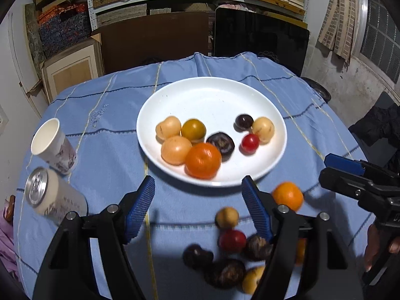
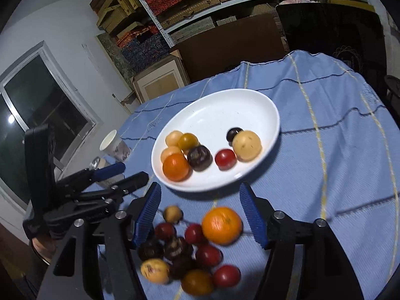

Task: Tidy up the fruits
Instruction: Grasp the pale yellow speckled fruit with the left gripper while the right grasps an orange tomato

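White plate (image 1: 212, 95) sits mid tabletop on blue cloth (image 1: 112, 150). In it, 8 fruits: 1 orange (image 1: 203, 160) at the near edge, 3 pale tan round ones (image 1: 168, 127), 1 yellow-green tomato-like one (image 1: 193, 130), 2 dark brown ones (image 1: 220, 144), 1 small red one (image 1: 250, 143). They lie in 2 groups: 5 touching at the left side of the plate w/ the orange in front, 3 at the right side; far half of the plate is bare.

Paper cup (image 1: 53, 146) stands left of the plate, nothing seen inside it. Drink can (image 1: 53, 197) just nearer than the cup, top closed.

Loose fruit pile (image 2: 190, 252) lies on the cloth near the front edge, apart from the plate. Right wrist view shows approx. 12 pcs, blurred: 1 big orange (image 2: 222, 225), 4 red, 3–4 dark brown, 2 tan/yellow, 1 amber; exact count of the dark ones can't be told.

Left tongs (image 1: 197, 200) are spread wide, nothing between the pads, tips over bare cloth just short of the plate's near rim; the pile lies under and beside its right finger, not touched as far as seen. Right tongs (image 2: 200, 207) also spread, nothing pinched; tips just short of the plate rim, the loose orange and pile lying between and below the fingers, no pad pressing on any. Each tongs shows at the edge of the other's view, side by side, apart.
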`<state>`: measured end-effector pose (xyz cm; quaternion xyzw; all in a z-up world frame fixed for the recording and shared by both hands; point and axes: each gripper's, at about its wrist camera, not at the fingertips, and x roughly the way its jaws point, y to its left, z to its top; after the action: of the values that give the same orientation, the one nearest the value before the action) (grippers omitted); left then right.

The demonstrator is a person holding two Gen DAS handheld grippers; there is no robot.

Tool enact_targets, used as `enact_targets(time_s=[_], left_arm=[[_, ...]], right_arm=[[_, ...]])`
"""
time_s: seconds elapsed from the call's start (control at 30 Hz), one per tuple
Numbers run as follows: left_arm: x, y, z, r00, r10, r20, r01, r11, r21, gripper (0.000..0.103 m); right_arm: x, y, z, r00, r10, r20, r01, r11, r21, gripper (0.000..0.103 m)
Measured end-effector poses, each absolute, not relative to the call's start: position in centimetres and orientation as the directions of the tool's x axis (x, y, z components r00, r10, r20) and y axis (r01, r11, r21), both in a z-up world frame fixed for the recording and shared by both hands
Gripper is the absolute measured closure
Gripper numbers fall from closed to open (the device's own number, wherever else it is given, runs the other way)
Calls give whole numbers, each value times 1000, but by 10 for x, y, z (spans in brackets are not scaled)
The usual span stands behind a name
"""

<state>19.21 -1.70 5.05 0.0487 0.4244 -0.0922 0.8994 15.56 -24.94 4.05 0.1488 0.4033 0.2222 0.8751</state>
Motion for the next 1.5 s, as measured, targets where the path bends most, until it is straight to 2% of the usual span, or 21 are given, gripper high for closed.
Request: enact_targets(time_s=[0.07, 0.5, 0.6, 0.97, 1.1, 1.17, 1.23, 1.5], left_arm=[[176, -16, 46, 621, -125, -774, 213, 977, 13, 28], [108, 2, 8, 566, -135, -813, 200, 979, -24, 28], [101, 3, 6, 560, -150, -815, 207, 978, -38, 28], [93, -21, 5, 530, -205, -823, 256, 964, -75, 29], [91, -34, 4, 509, -228, -830, 282, 955, -90, 35], [90, -38, 3, 503, -243, -829, 298, 950, -98, 45], [89, -44, 2, 493, -255, -832, 318, 943, -100, 49], [87, -67, -12, 442, -275, -854, 360, 926, -111, 49]], right_arm=[[141, -249, 33, 560, 511, -653, -276, 857, 435, 36], [88, -237, 3, 507, 514, -692, -284, 857, 429, 36], [80, -236, 1, 510, 494, -704, -295, 869, 397, 35], [78, -244, -7, 506, 526, -684, -290, 850, 439, 35], [79, -249, -8, 506, 536, -676, -286, 843, 455, 35], [78, -251, -9, 506, 541, -672, -283, 840, 462, 35], [78, -253, -9, 507, 544, -668, -281, 838, 468, 35], [74, -258, -8, 515, 547, -660, -284, 836, 470, 34]])
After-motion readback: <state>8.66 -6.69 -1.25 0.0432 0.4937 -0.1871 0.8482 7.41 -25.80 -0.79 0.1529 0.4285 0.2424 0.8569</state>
